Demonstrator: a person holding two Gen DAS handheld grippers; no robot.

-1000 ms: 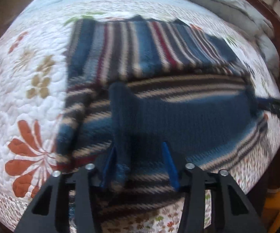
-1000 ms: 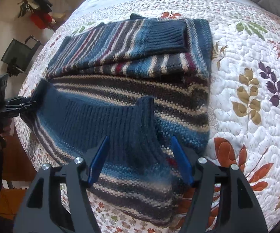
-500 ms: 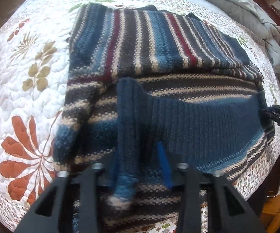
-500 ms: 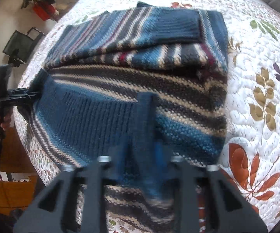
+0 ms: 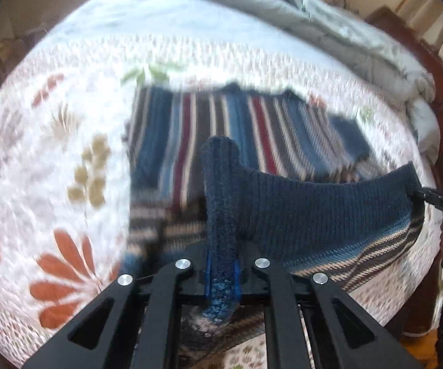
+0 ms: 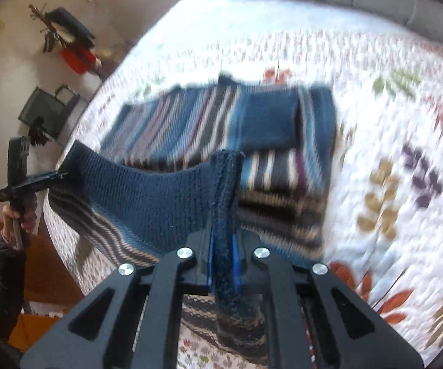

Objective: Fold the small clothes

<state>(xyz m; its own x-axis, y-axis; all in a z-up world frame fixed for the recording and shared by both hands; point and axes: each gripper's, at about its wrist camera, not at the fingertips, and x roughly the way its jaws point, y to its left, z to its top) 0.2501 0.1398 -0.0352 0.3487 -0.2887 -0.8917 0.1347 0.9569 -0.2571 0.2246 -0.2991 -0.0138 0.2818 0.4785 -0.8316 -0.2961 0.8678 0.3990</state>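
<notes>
Left wrist: tongs [image 5: 221, 273] pinch sweater [image 5: 298, 215] hem.

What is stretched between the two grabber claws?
The sweater's dark blue ribbed hem hangs taut between the left gripper and the right gripper, each pinching a corner. Both wrist views show it.

You are working over a wide floral quilt [image 5: 68, 141] that is lying flat and bare on both outer sides of the striped sweater [image 5: 252, 129], so a claw can be passing there freely. Beyond the sweater, the bed is running open up to the grey comforter [image 5: 329, 21], which is bunching along the far edge and blocking that way. The raised ribbed hem [image 6: 147, 196] is stretching between your two claws, closing the gap between them.
</notes>
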